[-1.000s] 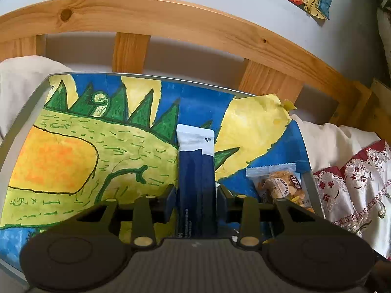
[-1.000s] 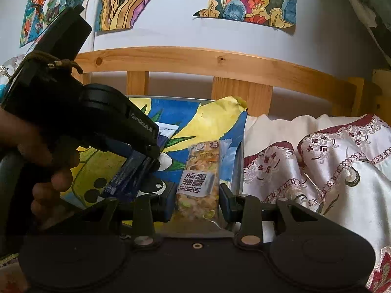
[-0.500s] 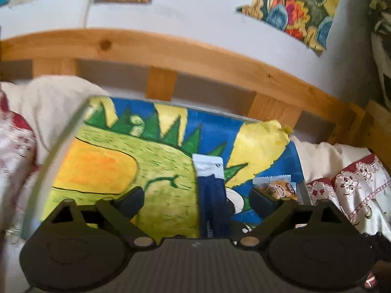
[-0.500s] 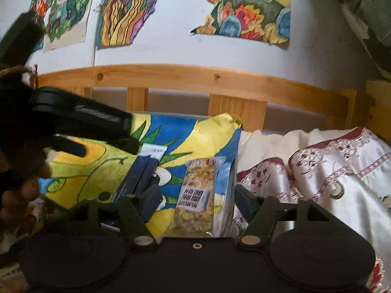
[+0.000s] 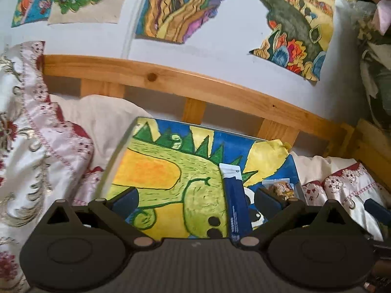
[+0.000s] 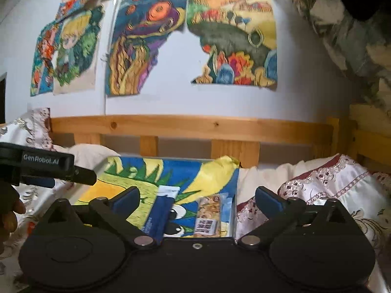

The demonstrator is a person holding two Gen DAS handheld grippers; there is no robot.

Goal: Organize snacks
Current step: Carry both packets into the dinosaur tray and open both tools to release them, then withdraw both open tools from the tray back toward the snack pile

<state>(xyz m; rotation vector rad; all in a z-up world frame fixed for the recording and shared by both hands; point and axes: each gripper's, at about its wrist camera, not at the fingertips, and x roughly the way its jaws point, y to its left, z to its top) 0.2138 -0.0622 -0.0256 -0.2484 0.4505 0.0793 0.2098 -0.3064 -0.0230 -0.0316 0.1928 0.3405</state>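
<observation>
Tray [image 5: 117, 156] holds blue packet [image 5: 235, 202], nut bar [image 6: 210, 212] side by side; left tongs [image 5: 195, 201], right tongs [image 6: 196, 201] spread, empty.

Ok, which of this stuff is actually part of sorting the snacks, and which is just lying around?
Part of the job:
- dark blue snack packet
- clear-wrapped nut bar
- painted tray they lie on
- left claw and right claw, both open

Just lying about:
- embroidered bedding
- wooden bed rail
- wall paintings

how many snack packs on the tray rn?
2. The dark blue stick pack lies lengthwise near the tray's middle; the clear-wrapped nut bar lies beside it, against the right rim. Both grippers are open, holding nothing. The grippers' bodies may hide more.
</observation>
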